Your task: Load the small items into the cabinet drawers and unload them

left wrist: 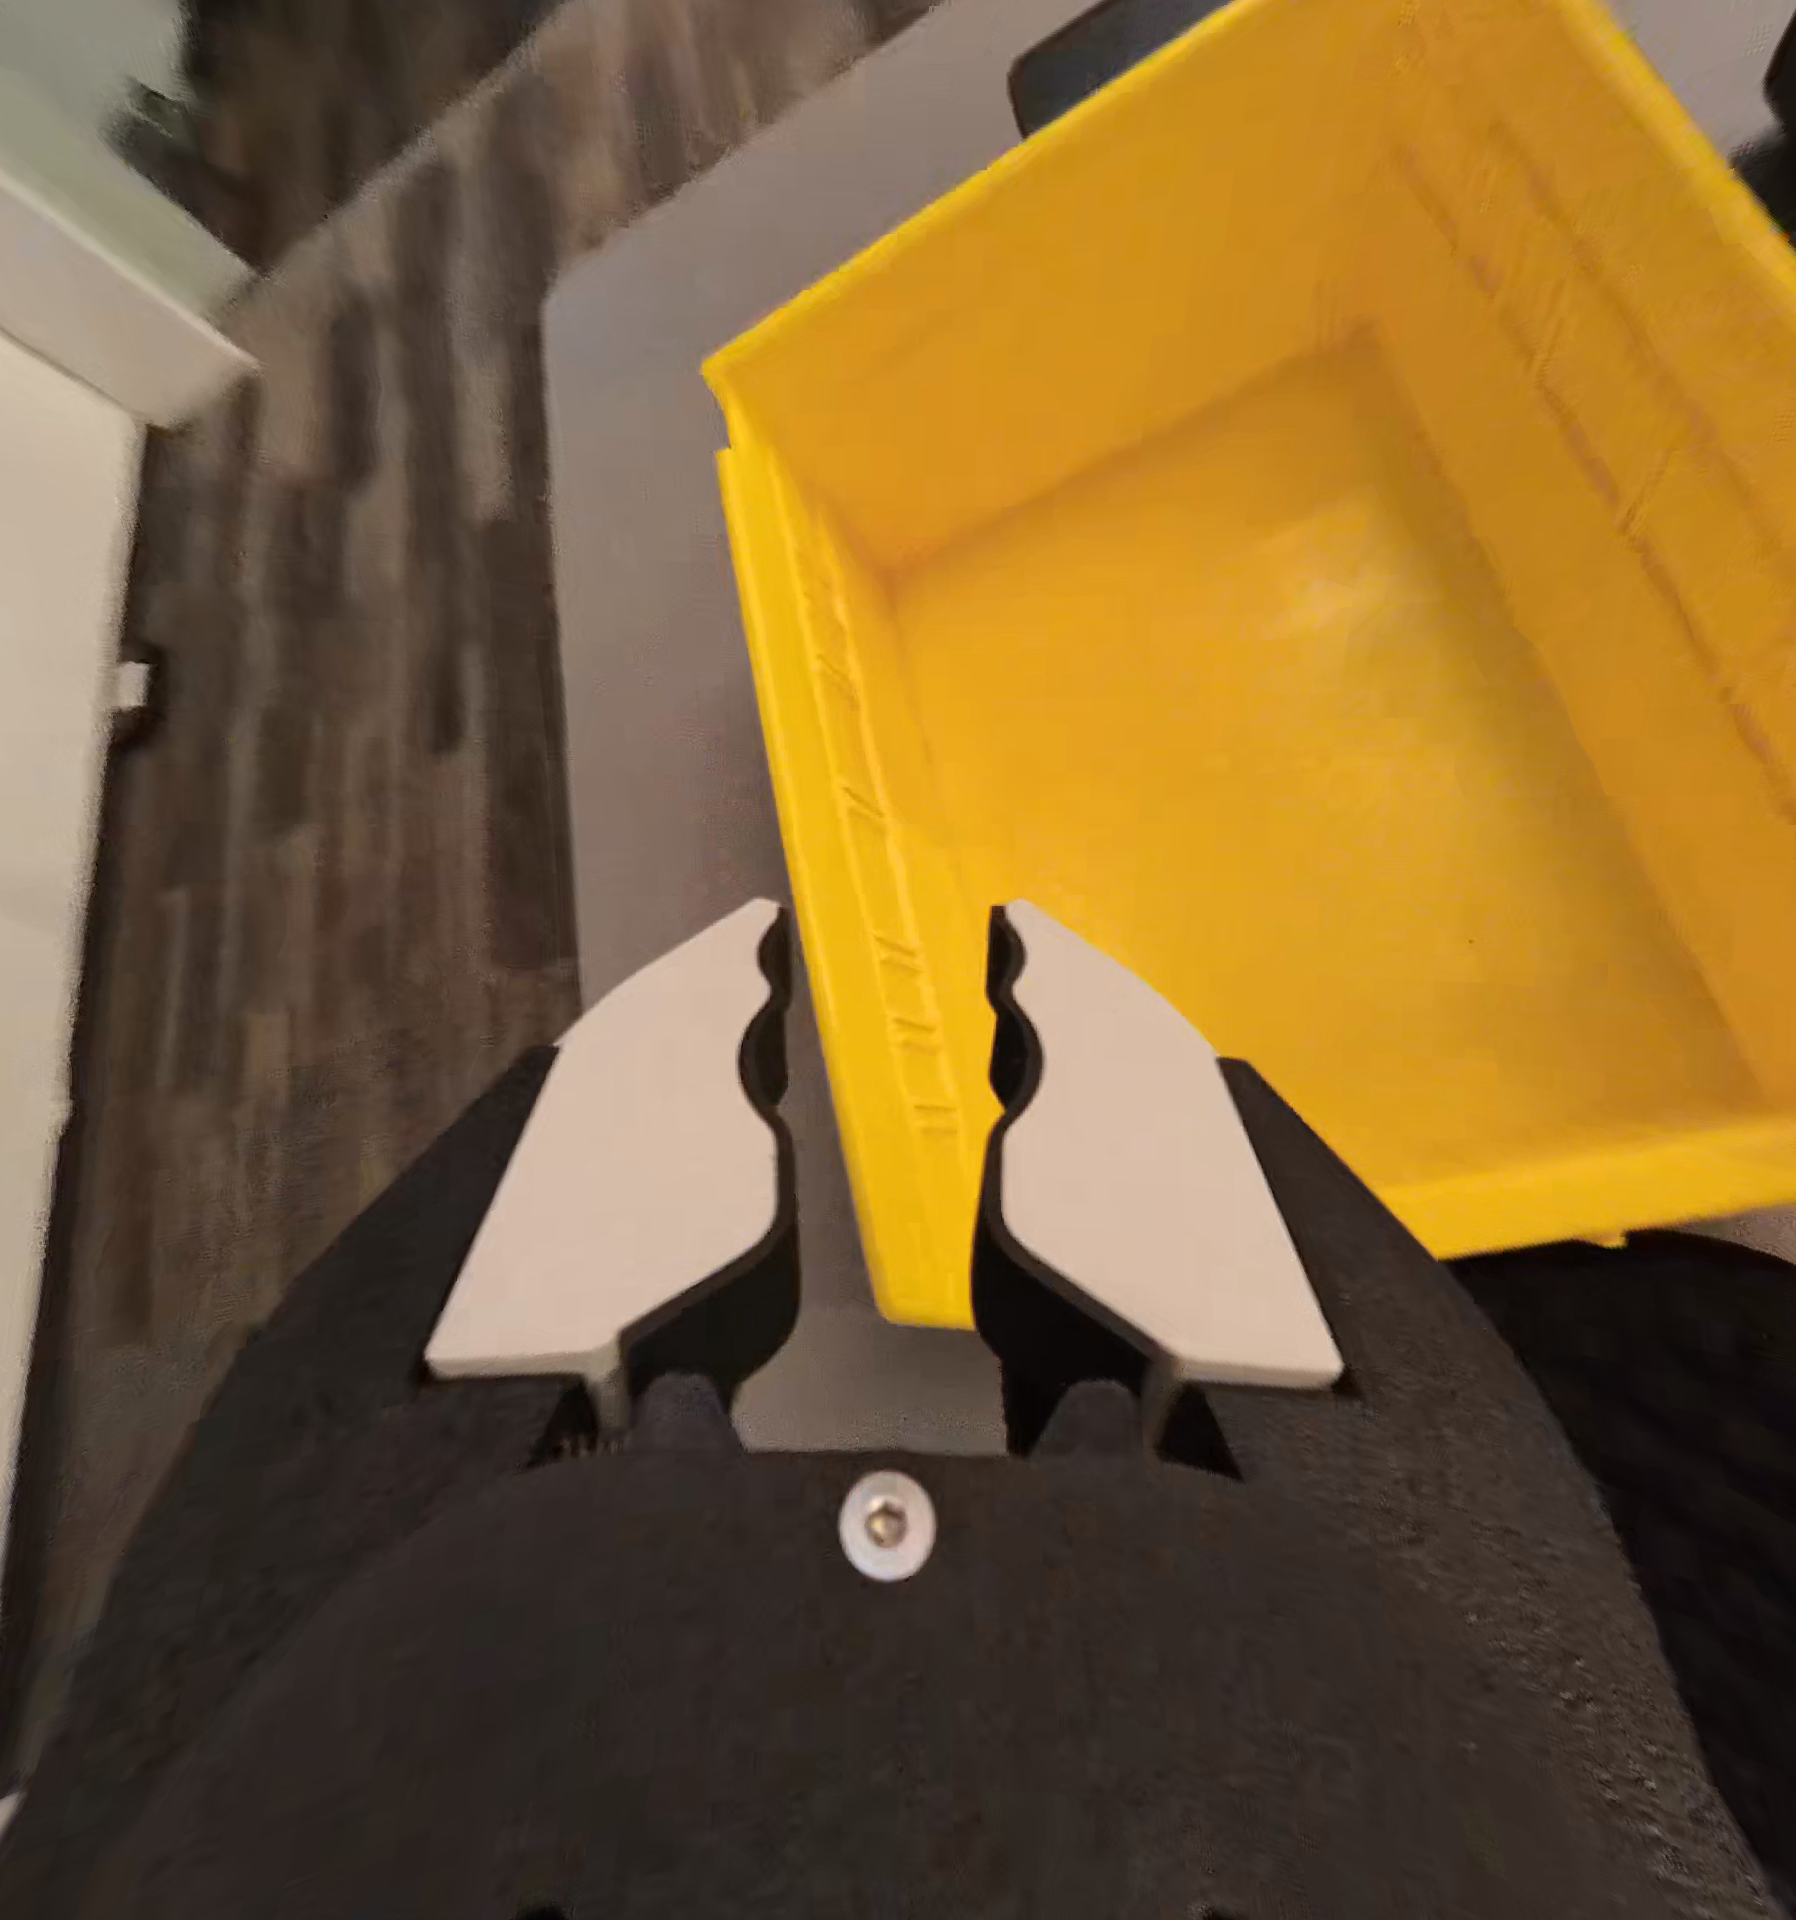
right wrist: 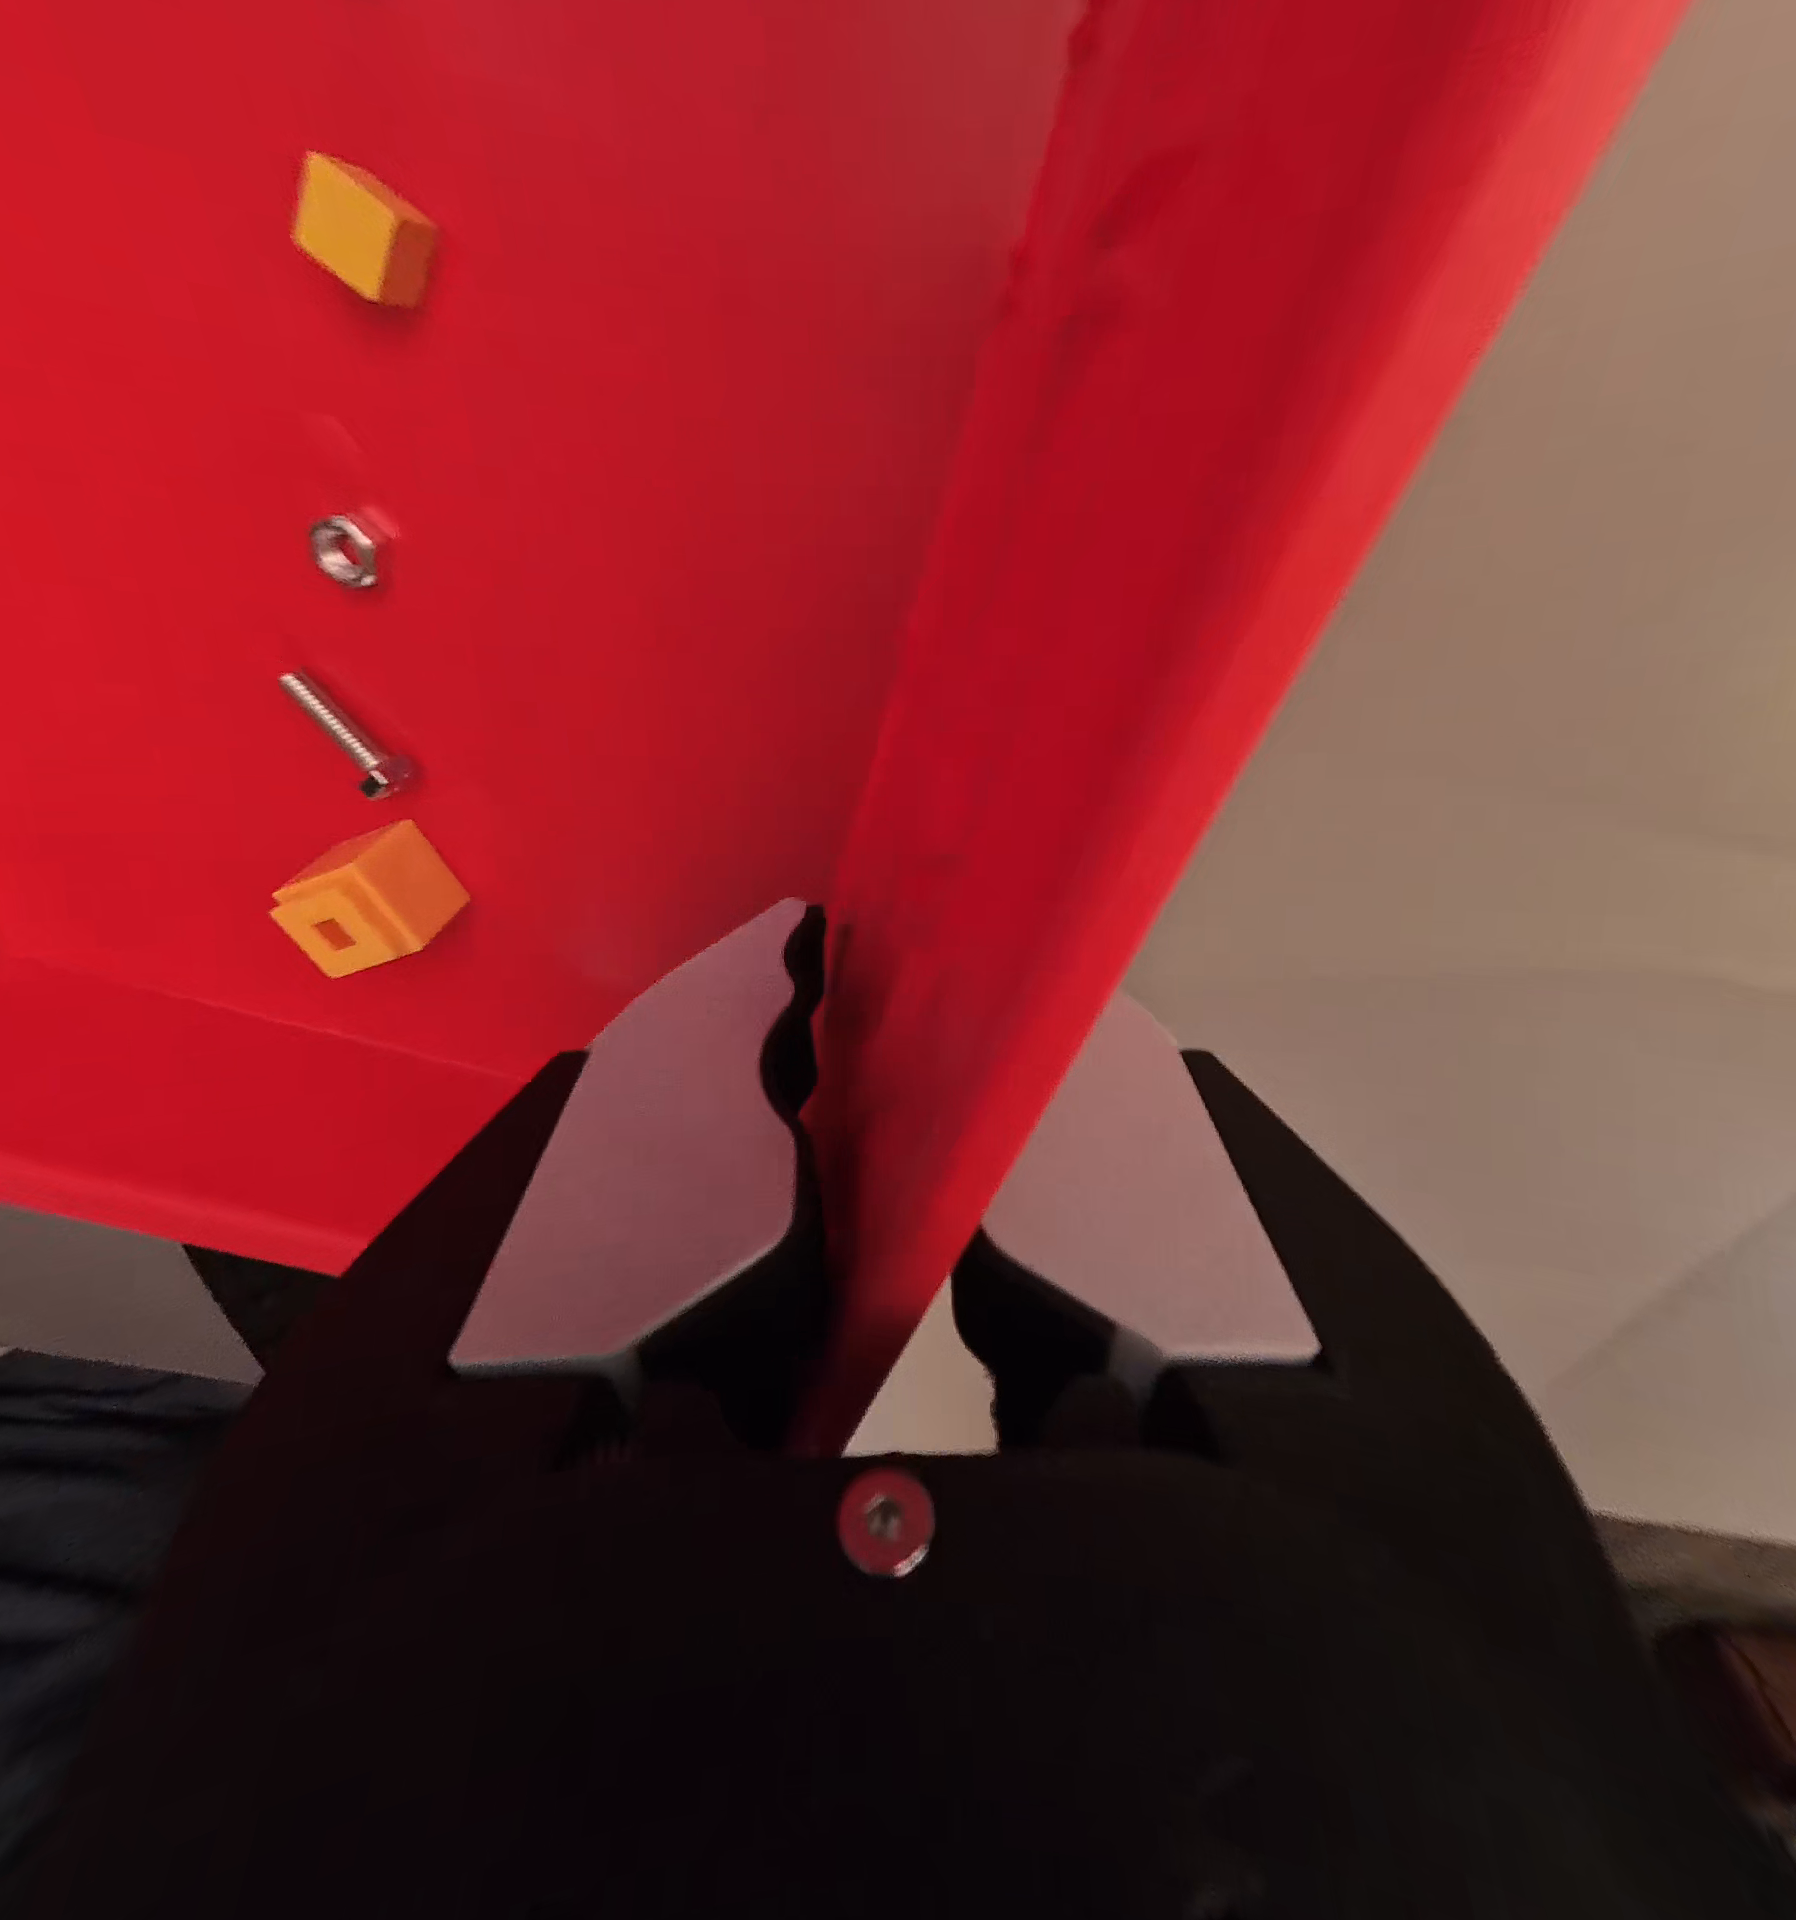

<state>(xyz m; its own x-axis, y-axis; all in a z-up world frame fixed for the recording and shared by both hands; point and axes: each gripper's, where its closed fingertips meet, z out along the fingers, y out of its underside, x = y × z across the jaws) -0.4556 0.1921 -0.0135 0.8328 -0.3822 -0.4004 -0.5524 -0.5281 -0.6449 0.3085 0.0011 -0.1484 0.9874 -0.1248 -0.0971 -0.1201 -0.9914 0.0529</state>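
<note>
In the left wrist view my left gripper [left wrist: 894, 935] is shut on the left side wall of an empty yellow drawer [left wrist: 1289, 727] and holds it tilted above a grey table [left wrist: 645, 623]. In the right wrist view my right gripper [right wrist: 873, 935] is shut on the right side wall of a red drawer [right wrist: 665, 416]; its right finger is mostly hidden behind the wall. On the red drawer's floor lie an orange block [right wrist: 359, 229], a metal nut [right wrist: 345, 551], a metal screw [right wrist: 343, 732] and an orange block with a square hole [right wrist: 369, 899].
Dark wooden flooring [left wrist: 354, 623] runs left of the grey table, with a white panel [left wrist: 21, 727] at the far left. A pale beige surface [right wrist: 1496, 831] lies right of the red drawer. Dark fabric [right wrist: 42, 1507] shows at the lower left. One gripper's finger ends stand about 80 cm off the other's. My right gripper's tips are some 9 cm from the metal screw [right wrist: 343, 732].
</note>
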